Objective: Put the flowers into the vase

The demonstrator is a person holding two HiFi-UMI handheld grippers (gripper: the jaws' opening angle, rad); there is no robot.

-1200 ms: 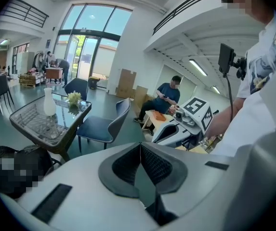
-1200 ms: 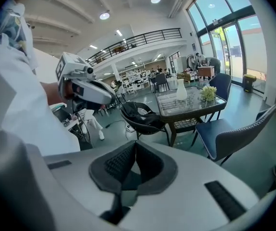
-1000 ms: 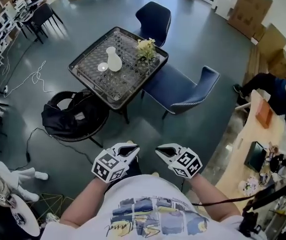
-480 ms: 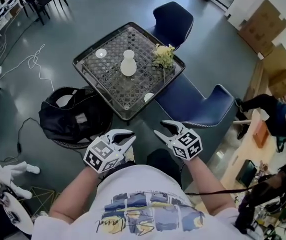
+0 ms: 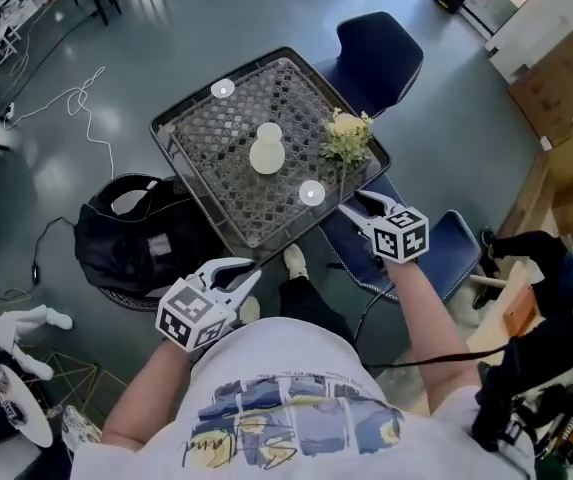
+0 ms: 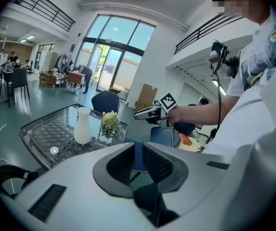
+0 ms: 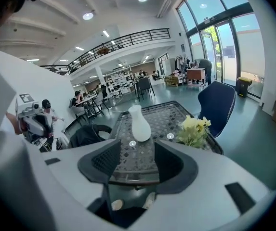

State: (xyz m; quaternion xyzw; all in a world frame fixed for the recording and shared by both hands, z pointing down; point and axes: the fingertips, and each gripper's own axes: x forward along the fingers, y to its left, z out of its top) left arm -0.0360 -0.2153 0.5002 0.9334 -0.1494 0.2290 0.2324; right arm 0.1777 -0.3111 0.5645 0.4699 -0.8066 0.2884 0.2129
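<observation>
Right gripper now forward at worktop edge, jaws just opening, spread, empty. Left gripper lags behind, jaws slightly apart, empty. Flowers on worktop, near white vase, not touching. Grasping, inserting still left.

A white vase with a round belly and narrow neck stands upright near the middle of a square, lattice-patterned glass tabletop. A small bunch of pale yellow flowers with green leaves sits near the tabletop's edge, apart from the vase.
</observation>
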